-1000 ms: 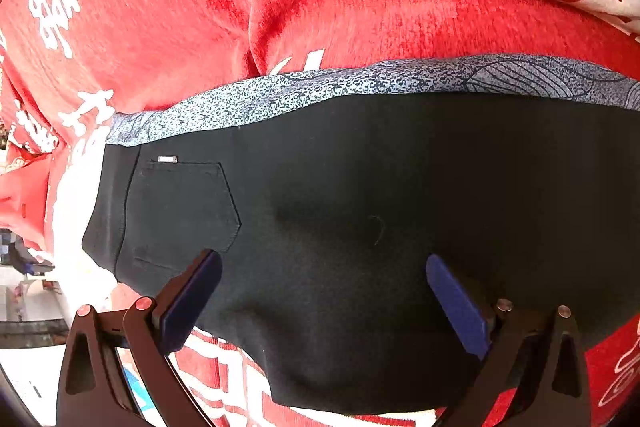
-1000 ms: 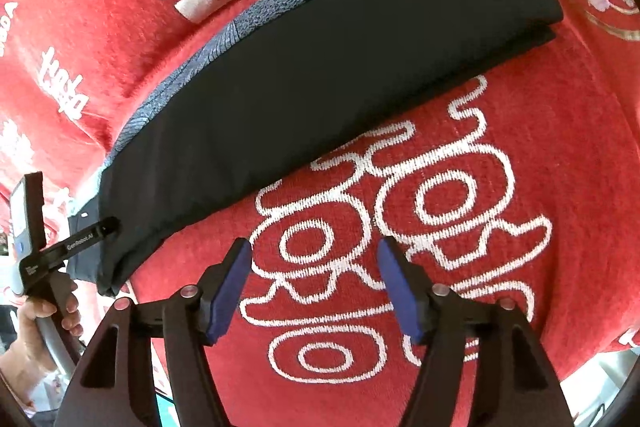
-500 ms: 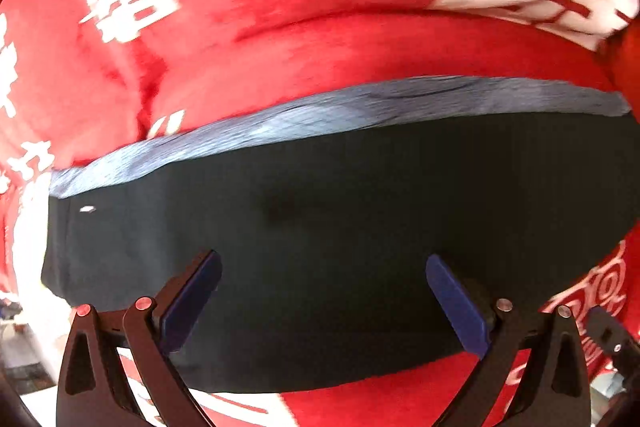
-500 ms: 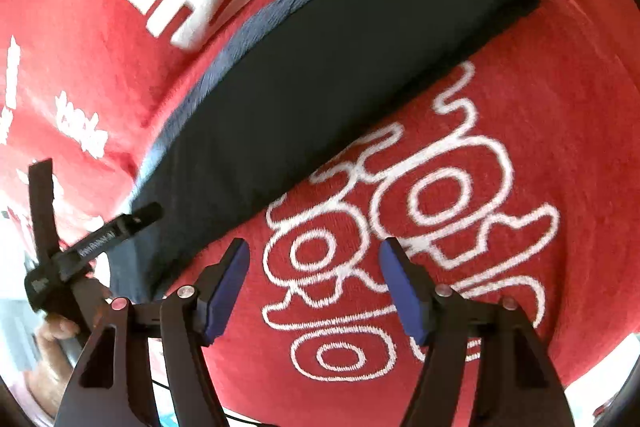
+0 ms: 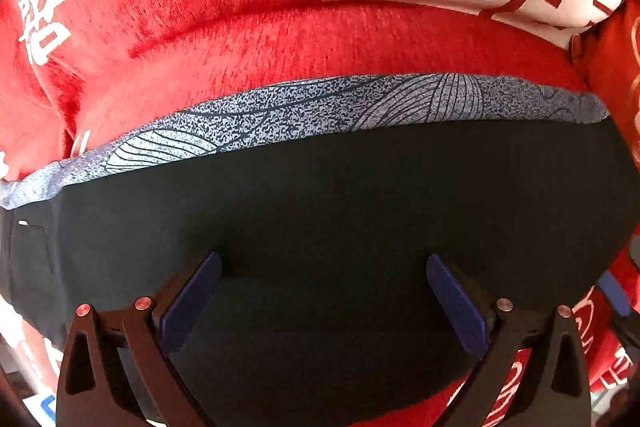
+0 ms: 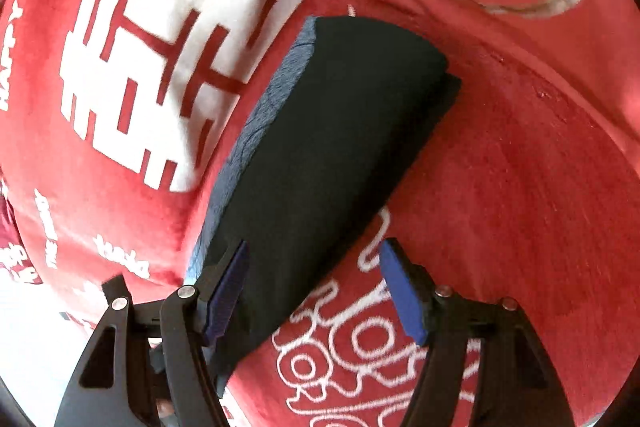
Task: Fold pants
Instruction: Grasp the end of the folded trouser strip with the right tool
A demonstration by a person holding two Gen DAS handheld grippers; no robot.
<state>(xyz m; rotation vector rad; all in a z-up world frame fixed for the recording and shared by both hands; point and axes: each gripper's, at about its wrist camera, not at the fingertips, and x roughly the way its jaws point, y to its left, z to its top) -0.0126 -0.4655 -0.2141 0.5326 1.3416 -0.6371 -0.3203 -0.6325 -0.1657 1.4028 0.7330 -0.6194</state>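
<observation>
1. My left tongs (image 5: pixel 323 301) are spread wide, holding nothing; both blue pads (image 5: pixel 188 303) hang over the black pants (image 5: pixel 340 203), which fill the lower half of the left view.
2. The pants lie folded into a long strip on a red blanket (image 5: pixel 248 39). Their far edge carries a grey patterned band (image 5: pixel 320 107) running the full width; beyond it is bare red pile.
3. The left end of the pants shows a pocket seam with a small pale tag (image 5: pixel 23 223); nothing on it can be read.
4. My right tongs (image 6: pixel 316 287) are also wide and gripping nothing. The left pad (image 6: pixel 226 291) sits over the near end of the pants (image 6: pixel 332 147); the right pad (image 6: pixel 402 291) is over bare blanket (image 6: pixel 500 187) just beside the pants' long edge.
5. In the right view the far end of the strip shows a lower layer sticking out past the top one.
6. Open red blanket lies to the right of the strip and past its far end.
7. Writing: large white Chinese characters (image 6: pixel 160 67) left of the strip; small white English letters at the left rim, partly legible as "HAPPY".
</observation>
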